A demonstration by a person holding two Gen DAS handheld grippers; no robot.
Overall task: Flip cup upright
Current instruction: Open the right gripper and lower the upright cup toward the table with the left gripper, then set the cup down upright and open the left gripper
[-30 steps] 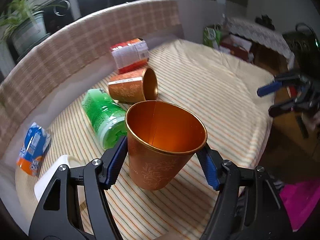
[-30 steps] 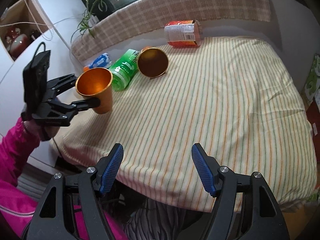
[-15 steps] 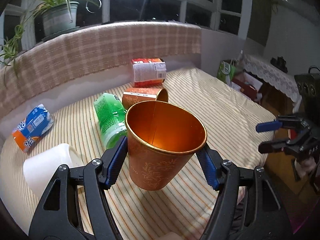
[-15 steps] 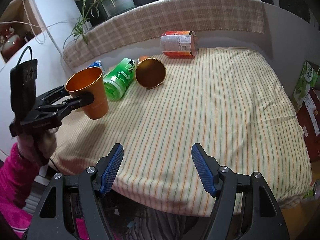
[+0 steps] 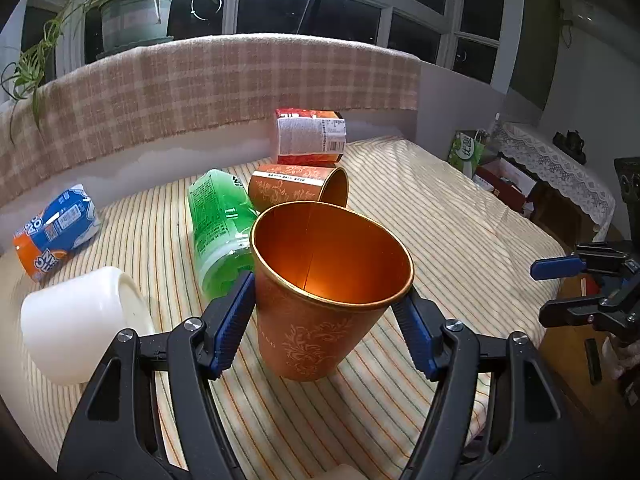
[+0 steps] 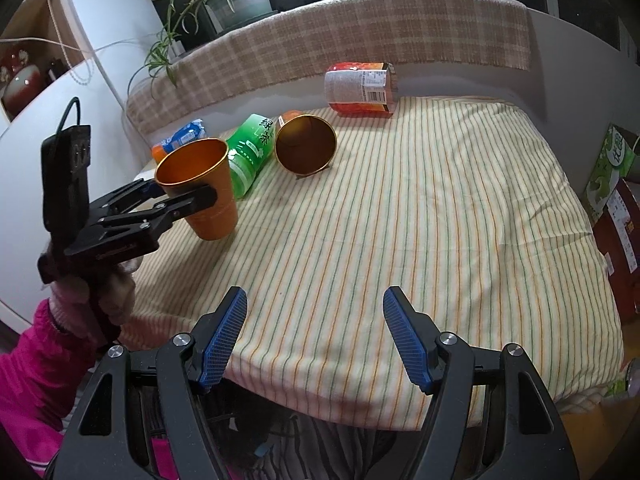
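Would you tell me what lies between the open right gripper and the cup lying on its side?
Only bare striped tablecloth, seen in the right wrist view.

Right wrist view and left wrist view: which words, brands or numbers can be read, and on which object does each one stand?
"绿茶": large white characters on the green plastic bottle lying on its side.
"优": white character on the green carton beside the table.
Blue and orange snack packet: large letters, upside down, not readable.
Red and white can: white label with barcode, print too small.
Held orange paper cup: short print, unreadable.
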